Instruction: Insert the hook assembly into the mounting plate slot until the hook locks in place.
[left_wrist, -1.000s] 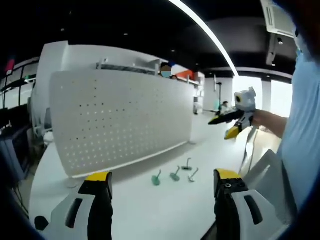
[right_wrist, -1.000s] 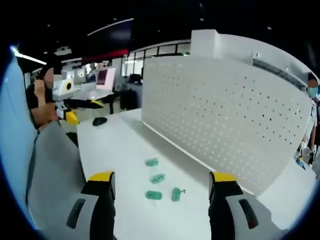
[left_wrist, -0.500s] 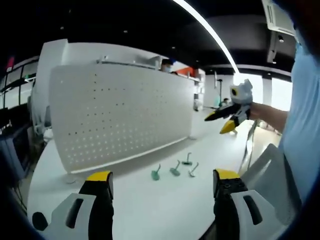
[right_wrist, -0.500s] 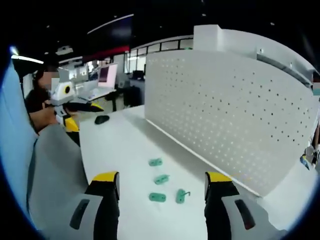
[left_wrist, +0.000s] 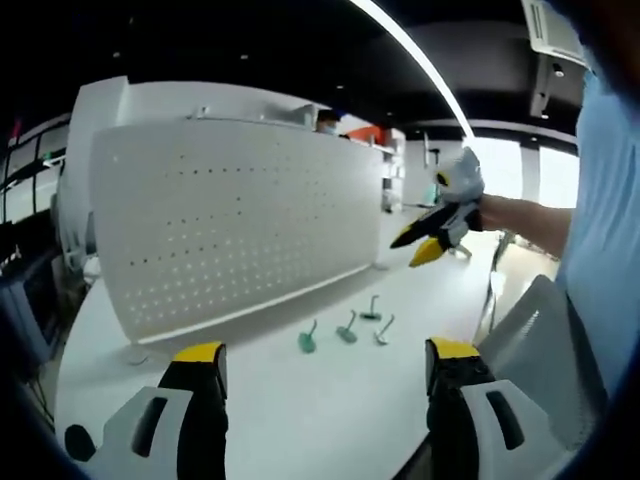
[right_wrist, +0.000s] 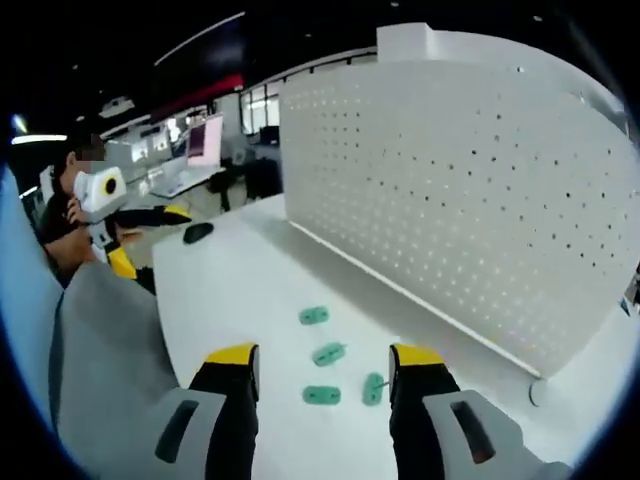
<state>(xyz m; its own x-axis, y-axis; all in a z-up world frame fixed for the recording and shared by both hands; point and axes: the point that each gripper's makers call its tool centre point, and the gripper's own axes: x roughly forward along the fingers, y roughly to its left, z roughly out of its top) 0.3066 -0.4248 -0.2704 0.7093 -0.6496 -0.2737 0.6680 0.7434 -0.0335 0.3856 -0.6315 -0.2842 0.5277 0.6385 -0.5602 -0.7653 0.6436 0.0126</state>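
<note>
A white perforated mounting plate (left_wrist: 230, 230) stands upright on the white table (left_wrist: 300, 420). Several green-based hooks lie in front of it: one (left_wrist: 307, 340) at the left, one (left_wrist: 347, 330) in the middle, two more (left_wrist: 378, 322) at the right. My left gripper (left_wrist: 325, 352) is open, well short of them, nothing between its jaws. The right gripper (left_wrist: 430, 235) hangs in the air above and right of the hooks, held by a hand. In the right gripper view, my right gripper (right_wrist: 325, 356) is open above the hooks (right_wrist: 321, 395), with the plate (right_wrist: 460, 200) behind; the left gripper (right_wrist: 130, 215) shows far left.
A black mouse (right_wrist: 197, 232) lies on the table's far left part. A grey chair back (right_wrist: 100, 350) and a person's light-blue shirt (left_wrist: 600, 250) border the table's near side. A small round foot (right_wrist: 535, 392) stands at the plate's end.
The right gripper has moved down and in towards the hooks, and its jaws have narrowed a little. The left gripper's view has barely shifted.
</note>
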